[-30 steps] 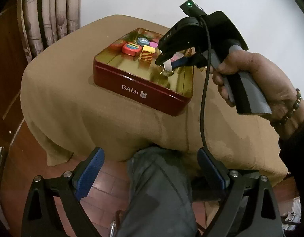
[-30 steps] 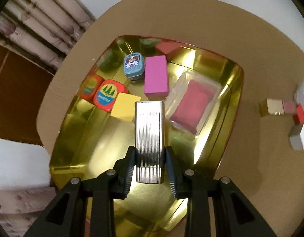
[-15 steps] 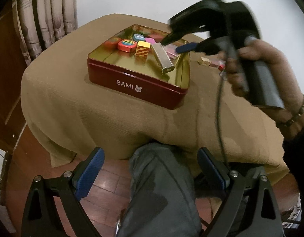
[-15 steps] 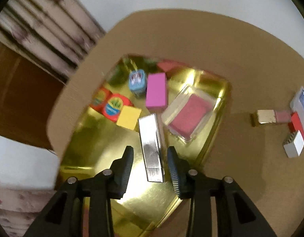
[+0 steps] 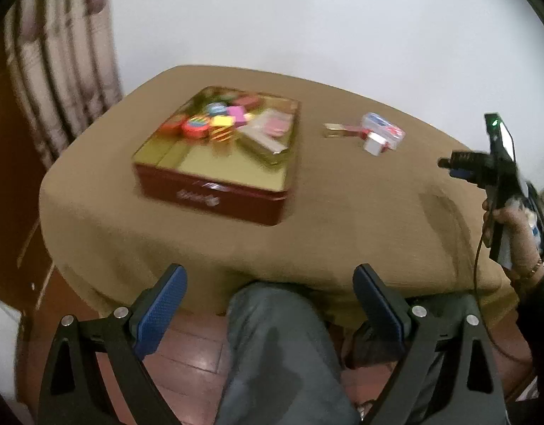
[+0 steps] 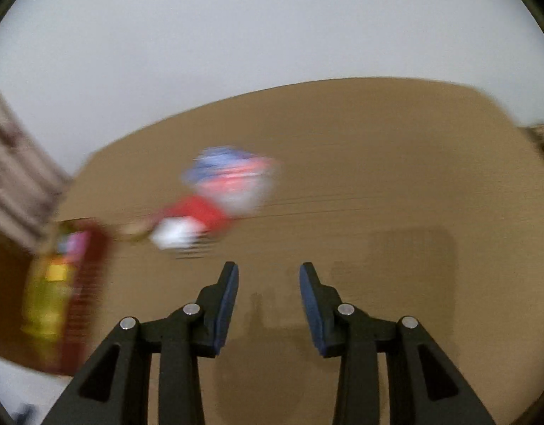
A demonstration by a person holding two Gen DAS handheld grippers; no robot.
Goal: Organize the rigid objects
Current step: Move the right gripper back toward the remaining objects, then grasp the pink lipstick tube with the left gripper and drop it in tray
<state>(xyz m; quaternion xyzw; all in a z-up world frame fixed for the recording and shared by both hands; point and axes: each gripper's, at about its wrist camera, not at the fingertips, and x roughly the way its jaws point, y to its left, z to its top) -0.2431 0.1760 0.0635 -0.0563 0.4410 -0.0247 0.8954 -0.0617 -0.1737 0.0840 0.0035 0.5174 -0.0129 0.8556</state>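
Red tin [image 5: 215, 196] holds small blocks. Left gripper [image 5: 268, 304] is wide open, empty. Right gripper [image 6: 269, 295] is slightly open, empty.

tin [image 5: 208, 191]: dark red outside, shiny gold inside
tablecloth [image 5: 342, 191]: plain tan brown
block [image 5: 222, 134], tin's 12 o'clock part: yellow with red stripes
gripper pads [image 5: 158, 313]: blue, dotted texture
curtain [image 5: 59, 53]: beige with vertical folds
floor [image 5: 194, 354]: red-brown wood
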